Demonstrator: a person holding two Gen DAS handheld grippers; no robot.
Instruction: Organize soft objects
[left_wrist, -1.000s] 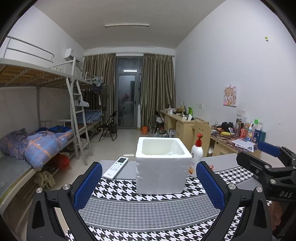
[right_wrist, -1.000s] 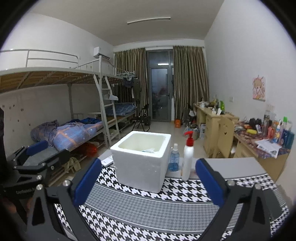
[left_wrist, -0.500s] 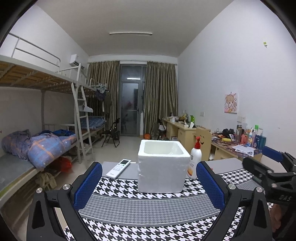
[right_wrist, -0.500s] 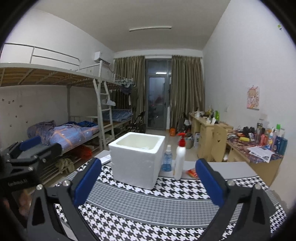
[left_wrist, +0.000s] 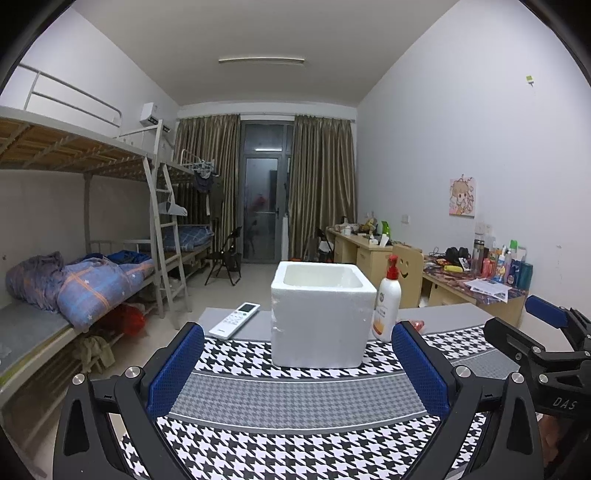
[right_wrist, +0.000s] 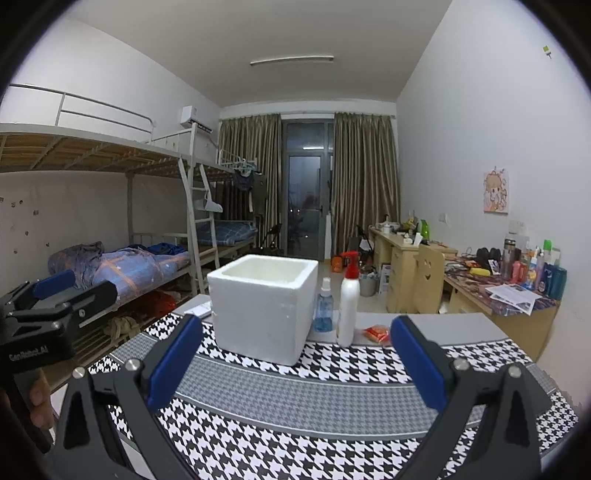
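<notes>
Houndstooth black-and-white cloth (left_wrist: 295, 435) covers the table; both my left gripper (left_wrist: 295, 354) and right gripper (right_wrist: 295, 350) gape empty. At twelve o'clock stands an open white foam box (left_wrist: 320, 314), contents unseen. Only the right view shows a small blue spray bottle (right_wrist: 324, 310).

Dormitory room, white walls (left_wrist: 424, 140) and ceiling. 1 tube light (left_wrist: 261, 60) is glowing overhead. Olive curtains (left_wrist: 321, 188) are hanging either side of a dark glass door (left_wrist: 262, 206). Metal bunk beds (left_wrist: 74, 155) are lining the left wall; wooden desks (left_wrist: 364, 247) are standing along the right. 1 cartoon poster (left_wrist: 462, 196) is hanging above them. Pale floor (left_wrist: 236, 291).
</notes>
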